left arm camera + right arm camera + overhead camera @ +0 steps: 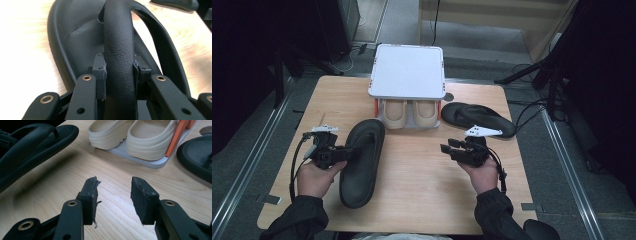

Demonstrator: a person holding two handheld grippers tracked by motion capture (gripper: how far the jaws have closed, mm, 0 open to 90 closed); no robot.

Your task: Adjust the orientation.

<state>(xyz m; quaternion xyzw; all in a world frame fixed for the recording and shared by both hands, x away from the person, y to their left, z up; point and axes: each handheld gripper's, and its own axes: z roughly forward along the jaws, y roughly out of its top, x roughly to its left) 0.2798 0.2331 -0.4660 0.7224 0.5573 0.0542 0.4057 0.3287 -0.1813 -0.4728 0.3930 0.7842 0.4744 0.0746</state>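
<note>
Left claw [119, 72] is clamped on the strap of the black rubber flip-flop sandal [361, 161] at the left of the light wooden surface [422, 185]; judging by the setup, it is headed for the rack. Keep the grip mid-strap and lift level so the sole doesn't swing. Right claw [113, 195] hovers wide, holding nothing. White two-tier shoe rack [407, 70] holds a beige clog pair [411, 113] below its lid; second black sandal [477, 119] lies just right of it.

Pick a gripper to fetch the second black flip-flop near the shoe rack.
Right. The right gripper is open, empty, nearest the black rubber flip-flop. The left gripper is clamped on the other sandal's strap.
</note>
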